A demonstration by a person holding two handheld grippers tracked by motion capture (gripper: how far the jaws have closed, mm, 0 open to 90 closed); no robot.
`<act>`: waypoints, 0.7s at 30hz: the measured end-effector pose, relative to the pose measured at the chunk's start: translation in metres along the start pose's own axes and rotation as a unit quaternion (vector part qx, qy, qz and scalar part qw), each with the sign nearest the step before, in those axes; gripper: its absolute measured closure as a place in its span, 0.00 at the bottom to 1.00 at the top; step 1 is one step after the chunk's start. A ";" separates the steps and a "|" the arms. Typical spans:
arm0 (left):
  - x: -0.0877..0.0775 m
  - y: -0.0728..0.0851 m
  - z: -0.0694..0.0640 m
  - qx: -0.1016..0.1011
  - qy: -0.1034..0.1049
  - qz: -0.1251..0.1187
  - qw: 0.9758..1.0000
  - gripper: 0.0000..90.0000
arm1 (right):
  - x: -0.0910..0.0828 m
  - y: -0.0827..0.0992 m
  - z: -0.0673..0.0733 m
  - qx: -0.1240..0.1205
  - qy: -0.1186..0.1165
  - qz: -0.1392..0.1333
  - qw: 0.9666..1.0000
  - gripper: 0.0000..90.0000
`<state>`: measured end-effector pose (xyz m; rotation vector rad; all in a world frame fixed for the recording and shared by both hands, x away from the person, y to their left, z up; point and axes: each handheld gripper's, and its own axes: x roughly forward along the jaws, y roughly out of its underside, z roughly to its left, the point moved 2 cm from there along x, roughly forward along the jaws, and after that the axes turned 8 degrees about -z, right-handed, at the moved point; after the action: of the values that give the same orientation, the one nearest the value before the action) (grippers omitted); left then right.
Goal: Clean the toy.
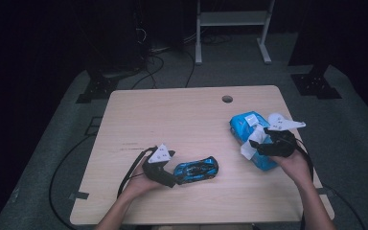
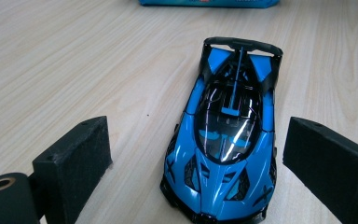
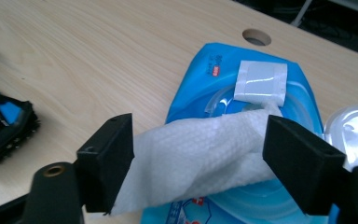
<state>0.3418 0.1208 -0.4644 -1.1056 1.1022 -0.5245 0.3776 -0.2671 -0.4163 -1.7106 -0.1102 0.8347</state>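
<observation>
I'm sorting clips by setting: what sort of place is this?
Probably a lab or recording studio, not a home: a bare wooden table with a cable hole, cables across grey carpet, dark surroundings, equipment stand bases.

A pale wooden table with a round cable hole near its far edge stands on grey carpet. Behind it, black cables trail past a white metal frame.

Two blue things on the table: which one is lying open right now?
The wipes pack by the right tool: its lid is up and a white wipe trails out. The toy car is not.
</observation>
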 end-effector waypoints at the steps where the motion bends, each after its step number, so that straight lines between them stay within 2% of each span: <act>1: -0.001 0.001 0.000 0.000 0.000 0.001 1.000 0.08 | 0.004 0.001 -0.002 0.004 -0.003 0.004 1.000 0.30; 4: -0.003 0.002 0.000 0.003 0.005 -0.001 1.000 0.08 | 0.012 0.003 -0.006 0.012 0.000 0.017 1.000 0.37; 7: -0.005 0.001 -0.001 0.006 0.007 -0.005 1.000 0.08 | 0.017 0.007 -0.009 0.033 -0.015 0.026 0.999 0.49; 9: -0.006 0.001 -0.001 0.007 0.007 -0.006 1.000 0.08 | 0.018 0.010 -0.012 0.044 -0.018 0.028 0.998 0.59; 10: -0.006 0.001 -0.001 0.007 0.007 -0.006 1.000 0.08 | 0.018 0.010 -0.012 0.044 -0.018 0.028 0.998 0.59; 11: -0.006 0.001 -0.001 0.008 0.006 -0.004 1.000 0.08 | 0.018 0.013 -0.014 0.053 -0.014 0.030 0.998 0.67; 14: -0.007 0.001 -0.001 0.007 0.007 -0.004 1.000 0.08 | 0.016 0.017 -0.019 0.074 -0.017 0.024 0.997 0.75; 17: -0.007 0.001 -0.001 0.007 0.006 -0.007 1.000 0.08 | 0.014 0.019 -0.021 0.077 -0.017 0.027 0.997 0.82; 19: -0.006 0.002 -0.001 0.007 0.006 -0.004 1.000 0.08 | 0.011 0.019 -0.022 0.076 -0.012 0.021 0.997 0.92; 21: -0.005 0.003 0.000 0.007 0.006 -0.002 1.000 0.08 | 0.009 0.018 -0.023 0.079 -0.011 0.014 0.997 0.96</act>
<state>0.3390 0.1257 -0.4647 -1.0931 1.1052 -0.5413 0.3909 -0.2873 -0.4342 -1.5592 -0.0335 0.8602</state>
